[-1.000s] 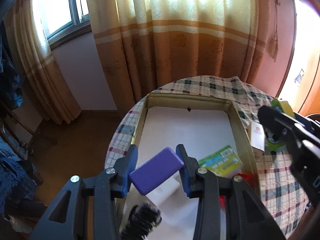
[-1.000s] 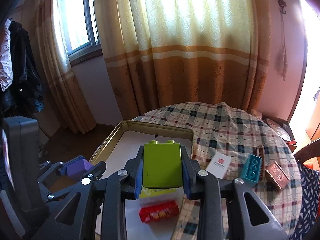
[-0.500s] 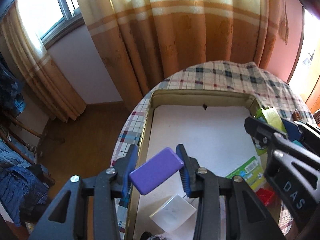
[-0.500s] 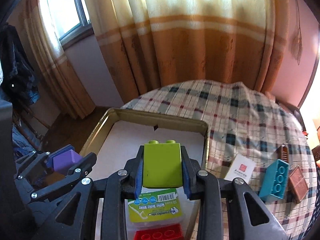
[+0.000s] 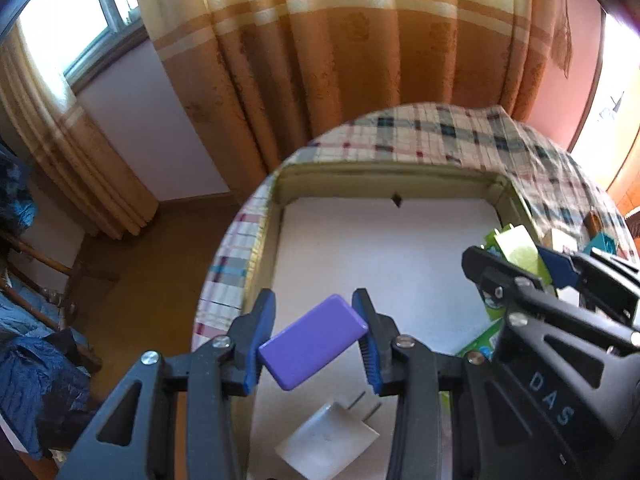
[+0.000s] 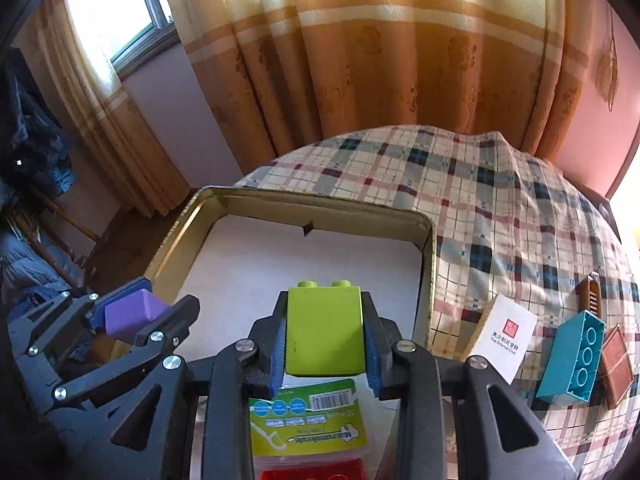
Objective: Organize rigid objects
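My left gripper [image 5: 314,340] is shut on a purple block [image 5: 312,346], held tilted above the near left part of a gold-rimmed tin tray [image 5: 276,208] with a white floor. My right gripper [image 6: 325,336] is shut on a lime green brick [image 6: 325,332], held above the tray's [image 6: 428,248] near right part. In the right wrist view the left gripper with the purple block [image 6: 130,314] is at the left. In the left wrist view the right gripper with the green brick [image 5: 520,248] is at the right.
In the tray lie a green-labelled packet [image 6: 308,420], a red brick [image 6: 316,472] and a white plug adapter [image 5: 326,440]. On the plaid tablecloth [image 6: 480,200] right of the tray lie a white card [image 6: 504,340], a teal brick [image 6: 572,356] and a brown tin [image 6: 616,364].
Both grippers have moved forward over the tray, still holding their blocks. The right gripper has come closer beside the left one.
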A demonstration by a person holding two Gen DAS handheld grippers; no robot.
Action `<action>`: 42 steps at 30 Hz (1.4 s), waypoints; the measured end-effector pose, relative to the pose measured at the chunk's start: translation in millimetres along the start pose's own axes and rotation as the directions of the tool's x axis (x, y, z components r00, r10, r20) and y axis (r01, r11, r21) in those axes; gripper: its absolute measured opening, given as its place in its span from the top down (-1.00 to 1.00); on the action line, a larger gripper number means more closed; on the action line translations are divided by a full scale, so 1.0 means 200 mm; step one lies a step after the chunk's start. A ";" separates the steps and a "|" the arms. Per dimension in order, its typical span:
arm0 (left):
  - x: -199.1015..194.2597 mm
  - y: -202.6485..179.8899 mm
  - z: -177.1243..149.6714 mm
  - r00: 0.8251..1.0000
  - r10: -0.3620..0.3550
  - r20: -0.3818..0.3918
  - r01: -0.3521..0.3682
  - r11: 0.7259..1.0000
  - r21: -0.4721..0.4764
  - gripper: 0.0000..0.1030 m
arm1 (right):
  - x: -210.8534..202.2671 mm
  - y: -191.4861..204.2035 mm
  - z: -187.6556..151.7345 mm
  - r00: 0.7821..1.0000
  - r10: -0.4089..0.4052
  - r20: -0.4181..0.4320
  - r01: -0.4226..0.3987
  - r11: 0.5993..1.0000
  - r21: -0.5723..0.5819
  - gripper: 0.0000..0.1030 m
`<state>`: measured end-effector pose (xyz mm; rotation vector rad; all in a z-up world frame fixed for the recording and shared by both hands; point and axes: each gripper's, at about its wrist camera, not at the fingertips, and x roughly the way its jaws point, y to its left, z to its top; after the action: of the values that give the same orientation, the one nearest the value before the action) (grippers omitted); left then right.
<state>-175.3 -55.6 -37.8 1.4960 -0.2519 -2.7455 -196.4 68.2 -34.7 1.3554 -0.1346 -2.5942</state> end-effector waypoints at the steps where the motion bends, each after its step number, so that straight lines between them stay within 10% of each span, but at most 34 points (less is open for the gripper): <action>1: 0.02 -0.01 -0.01 1.000 -0.015 -0.013 0.015 1.000 0.004 0.23 | 0.01 0.00 0.00 1.000 0.014 -0.009 -0.014 1.000 0.001 0.33; 12: -0.08 -0.04 -0.05 0.999 -0.023 0.030 0.023 1.000 -0.002 -0.93 | -0.12 -0.02 -0.05 0.980 0.192 0.057 -0.196 0.978 0.072 -0.55; 42: -0.45 -0.31 -0.38 0.970 -0.127 0.209 0.130 0.991 -0.003 -0.97 | -0.84 -0.27 -0.55 0.908 -0.094 0.408 0.016 0.982 0.190 -0.55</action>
<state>-57.7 2.6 -12.9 1.2623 -0.1360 -3.0017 -21.6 160.4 26.7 0.8388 -0.4153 -2.9444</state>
